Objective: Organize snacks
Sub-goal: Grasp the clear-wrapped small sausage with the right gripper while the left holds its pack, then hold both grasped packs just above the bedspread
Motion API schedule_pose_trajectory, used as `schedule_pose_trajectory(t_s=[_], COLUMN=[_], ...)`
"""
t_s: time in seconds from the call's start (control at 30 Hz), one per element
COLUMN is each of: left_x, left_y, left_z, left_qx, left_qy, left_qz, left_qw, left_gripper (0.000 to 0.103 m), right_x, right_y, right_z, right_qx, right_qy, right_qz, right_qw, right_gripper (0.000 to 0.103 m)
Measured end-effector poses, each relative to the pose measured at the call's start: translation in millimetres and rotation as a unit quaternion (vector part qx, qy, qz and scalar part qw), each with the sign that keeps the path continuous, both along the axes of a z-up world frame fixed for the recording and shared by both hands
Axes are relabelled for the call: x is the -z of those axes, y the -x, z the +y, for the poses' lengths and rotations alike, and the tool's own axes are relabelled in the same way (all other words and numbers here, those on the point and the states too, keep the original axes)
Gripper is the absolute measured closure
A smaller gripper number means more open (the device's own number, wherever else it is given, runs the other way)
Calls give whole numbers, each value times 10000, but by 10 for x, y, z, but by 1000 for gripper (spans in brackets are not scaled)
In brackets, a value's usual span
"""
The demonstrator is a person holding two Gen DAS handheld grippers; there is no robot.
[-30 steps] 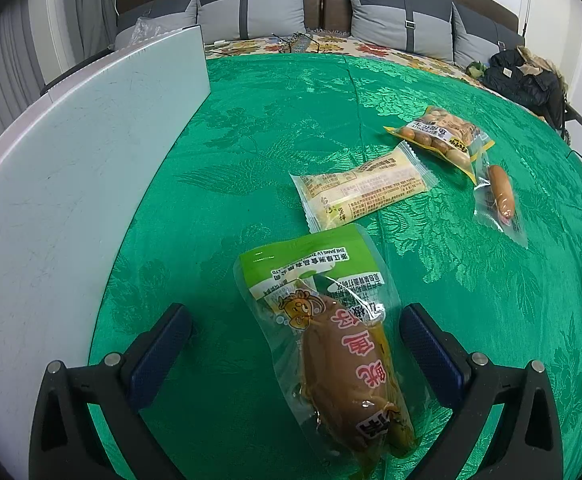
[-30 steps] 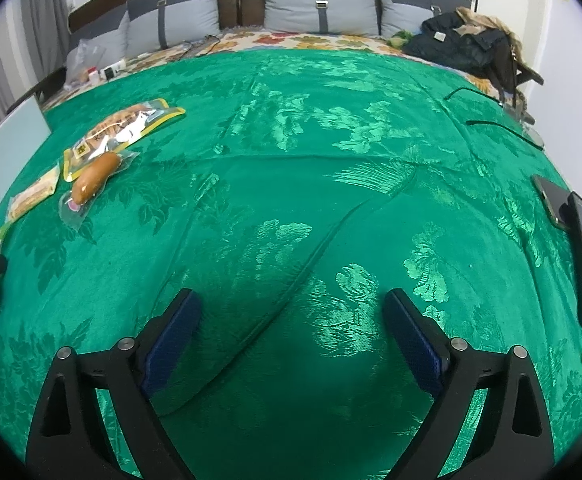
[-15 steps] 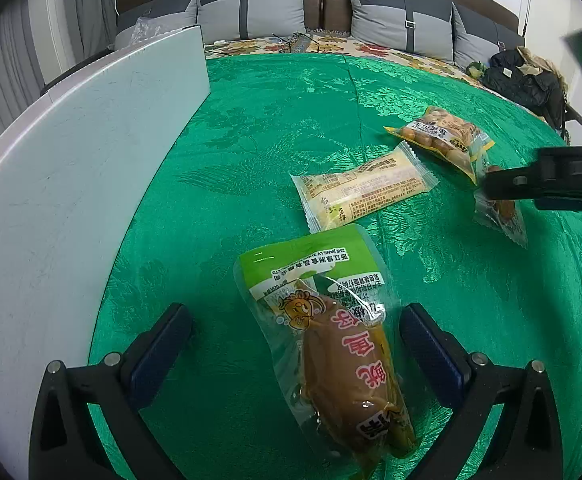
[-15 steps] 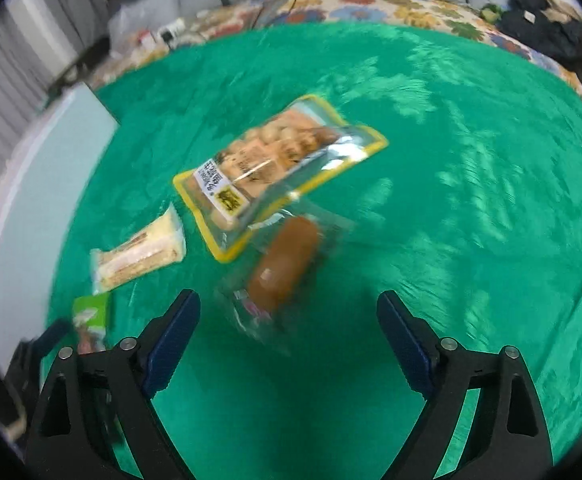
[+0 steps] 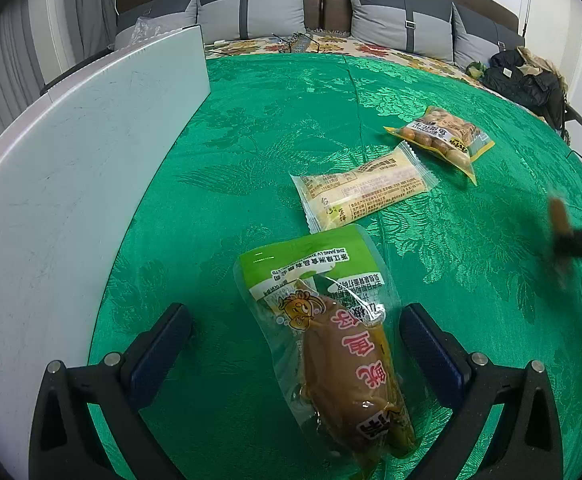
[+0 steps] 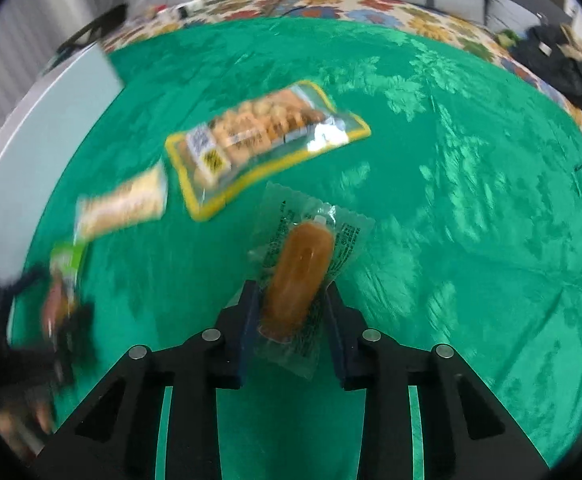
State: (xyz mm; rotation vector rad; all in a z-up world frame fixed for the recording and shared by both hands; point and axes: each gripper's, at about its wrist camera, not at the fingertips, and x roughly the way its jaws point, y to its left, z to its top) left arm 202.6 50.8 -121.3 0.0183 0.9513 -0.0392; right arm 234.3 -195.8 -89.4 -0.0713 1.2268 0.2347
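Observation:
My right gripper (image 6: 291,300) is shut on a clear-wrapped sausage (image 6: 297,276) and holds it above the green bedspread; it shows blurred at the right edge of the left wrist view (image 5: 559,220). My left gripper (image 5: 295,328) is open, its fingers on either side of a green-topped pack with a brown snack (image 5: 331,340) that lies on the cloth. A pale yellow bar pack (image 5: 363,188) (image 6: 125,206) and a yellow-edged peanut pack (image 5: 443,136) (image 6: 263,140) lie farther out.
A white board (image 5: 71,184) stands along the left side of the bed. Grey pillows (image 5: 251,8) line the headboard. A black bag (image 5: 527,80) sits at the far right. The green bedspread (image 6: 471,200) stretches to the right.
My right gripper moved in over the sausage, shut on it and lifted it off the spot beside the peanut pack. My left gripper has not moved.

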Motion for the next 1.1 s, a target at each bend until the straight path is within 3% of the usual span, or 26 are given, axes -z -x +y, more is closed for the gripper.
schedule_pose_trajectory(t_s=[0.3, 0.47, 0.5, 0.67, 0.8, 1.1], left_x=[2, 2, 2, 1, -2, 2], left_y=[1, 0, -1, 1, -9, -3], left_z=[2, 0, 0, 1, 1, 2], left_qx=[2, 3, 3, 3, 5, 6], left_qy=[2, 2, 2, 3, 4, 4], left_qz=[1, 2, 2, 1, 1, 2], left_qw=[10000, 10000, 10000, 10000, 10000, 10000], left_gripper=[0, 0, 0, 0, 0, 0], right_x=[-161, 52, 98, 229, 230, 253], right_y=[559, 654, 676, 891, 841, 841], right_z=[-354, -344, -326, -270, -315, -320], right_qx=[-399, -247, -238, -104, 75, 109], right_qy=[-16, -87, -5, 151, 143, 185], right_qz=[24, -550, -652, -1279, -1219, -1221], right_qw=[9992, 9981, 9976, 9916, 9924, 9923], right_gripper=[74, 38, 35, 24, 13, 11])
